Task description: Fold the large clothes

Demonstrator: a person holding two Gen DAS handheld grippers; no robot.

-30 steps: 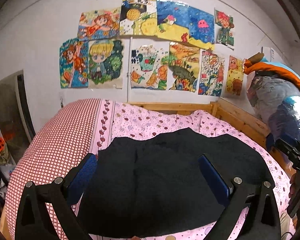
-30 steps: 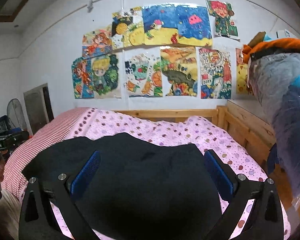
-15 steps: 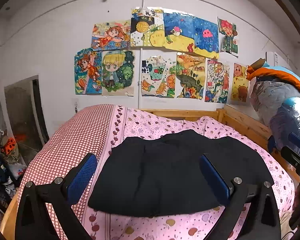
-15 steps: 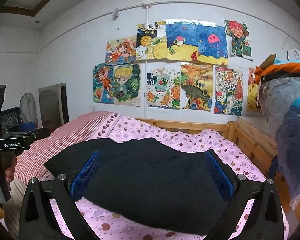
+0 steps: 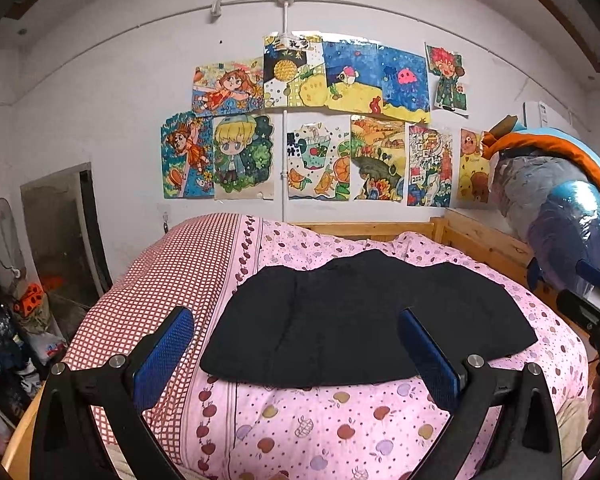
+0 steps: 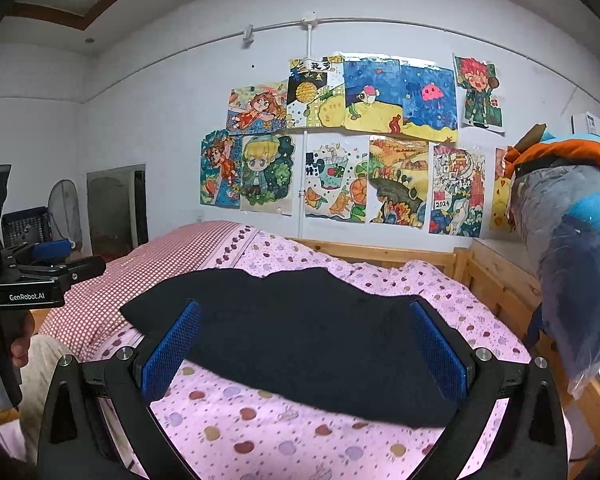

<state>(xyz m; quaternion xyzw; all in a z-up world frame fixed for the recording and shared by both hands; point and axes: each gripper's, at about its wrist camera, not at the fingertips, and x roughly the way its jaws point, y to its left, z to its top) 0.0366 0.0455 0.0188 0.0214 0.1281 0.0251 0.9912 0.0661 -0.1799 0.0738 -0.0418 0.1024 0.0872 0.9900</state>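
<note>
At the far left of our right wrist view we see a person's hand [image 6: 18,344] wrapped around the black handle of the left gripper [image 6: 50,258], the one marked GenRobot.AI, held off the bed's left edge. Behind it a grey standing fan [image 6: 63,212] leans by a dark doorway [image 5: 66,236]. In our left wrist view that left gripper [image 5: 296,350] has its blue-padded fingers [image 5: 164,356] spread wide with nothing between them, poised above the near edge of the bed. The pink apple-print bedcover [image 5: 340,420], with a red-and-white checked panel [image 5: 172,280] along its left side, carries the black folded garment [image 5: 364,320], which lies flat across the middle of the bed, touched by neither tool. Colourful children's drawings [image 5: 320,128] cover the white wall behind. Our right gripper [image 6: 306,350] is likewise parted and empty, its blue pads [image 6: 438,354] framing the garment's near hem [image 6: 320,396] from above. At the right, a plastic-wrapped bundle of clothing [image 6: 576,264] topped with orange fabric hangs beside the pale wooden bed frame [image 6: 496,280].
</note>
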